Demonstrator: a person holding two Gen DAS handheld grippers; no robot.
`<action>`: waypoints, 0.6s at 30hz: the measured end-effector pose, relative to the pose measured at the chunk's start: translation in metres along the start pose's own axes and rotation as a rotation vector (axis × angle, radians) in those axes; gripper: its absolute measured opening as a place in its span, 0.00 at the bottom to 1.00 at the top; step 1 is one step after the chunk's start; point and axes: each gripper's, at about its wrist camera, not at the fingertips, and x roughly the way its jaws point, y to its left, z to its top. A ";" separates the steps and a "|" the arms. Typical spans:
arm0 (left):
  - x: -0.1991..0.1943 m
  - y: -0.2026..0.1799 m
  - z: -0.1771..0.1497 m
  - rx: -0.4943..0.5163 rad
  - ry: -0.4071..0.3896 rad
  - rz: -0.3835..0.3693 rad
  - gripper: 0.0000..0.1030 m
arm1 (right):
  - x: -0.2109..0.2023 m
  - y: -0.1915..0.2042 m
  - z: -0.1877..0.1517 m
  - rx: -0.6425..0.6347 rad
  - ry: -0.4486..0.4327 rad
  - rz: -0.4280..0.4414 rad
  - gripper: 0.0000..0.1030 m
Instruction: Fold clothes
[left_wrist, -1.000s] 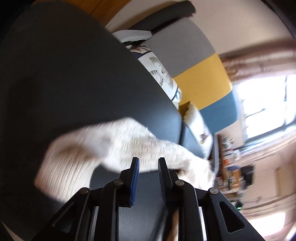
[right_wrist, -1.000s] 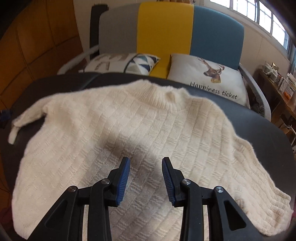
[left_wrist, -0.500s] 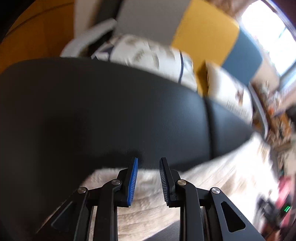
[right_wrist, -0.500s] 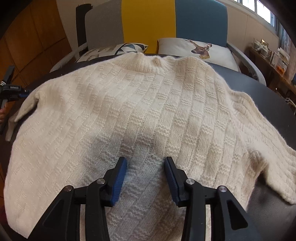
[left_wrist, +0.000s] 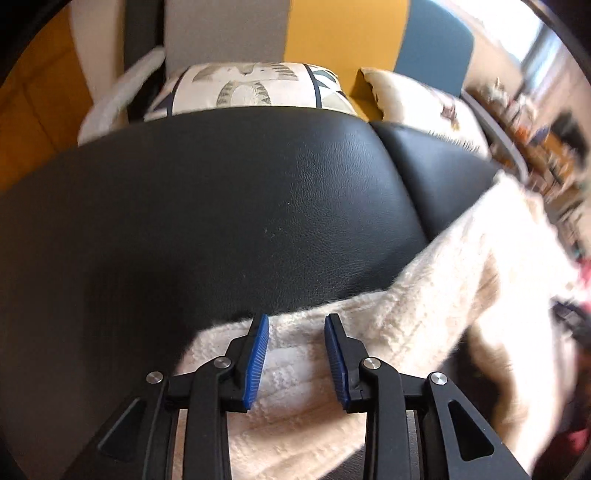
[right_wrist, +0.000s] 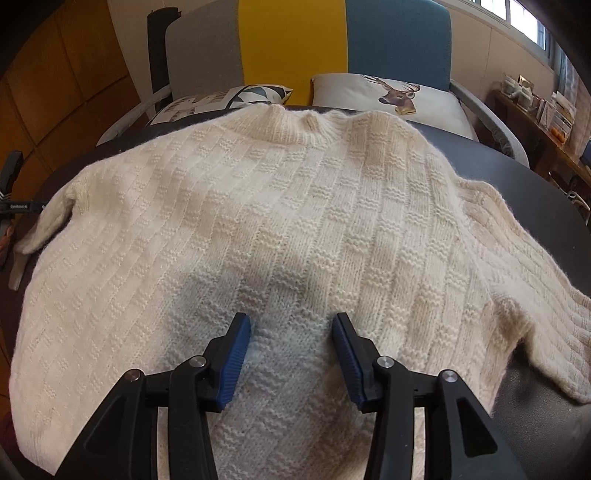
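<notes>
A cream knitted sweater (right_wrist: 280, 221) lies spread flat on a black leather surface (right_wrist: 546, 177), collar toward the far edge. Its right sleeve runs off to the lower right and its left sleeve trails off at the left. My right gripper (right_wrist: 291, 336) hovers open over the lower middle of the sweater's body, with nothing between its fingers. In the left wrist view, my left gripper (left_wrist: 297, 332) stands open just over the edge of the sweater's sleeve (left_wrist: 424, 325), which lies on the black leather surface (left_wrist: 240, 206). Part of the left gripper (right_wrist: 11, 195) shows at the far left edge of the right wrist view.
Behind the black surface stands a sofa (right_wrist: 295, 40) with grey, yellow and blue back panels. On it lie a patterned cushion (right_wrist: 225, 99) and a deer cushion (right_wrist: 391, 99). A cluttered shelf (right_wrist: 543, 110) runs along the right wall. Wooden panelling (right_wrist: 66, 74) is at the left.
The left gripper swung round toward the sofa and came down over the sleeve edge. The right gripper moved closer and lower over the sweater's body. Both stayed open.
</notes>
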 end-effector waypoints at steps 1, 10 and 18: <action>-0.001 0.003 0.001 -0.009 0.005 -0.028 0.31 | 0.000 0.001 -0.001 -0.003 -0.002 -0.001 0.46; 0.005 -0.012 -0.013 0.189 0.036 0.028 0.36 | 0.001 0.000 0.000 0.004 -0.005 -0.001 0.47; 0.002 -0.033 -0.033 0.237 -0.053 0.185 0.23 | -0.001 -0.001 -0.003 -0.003 -0.012 -0.025 0.47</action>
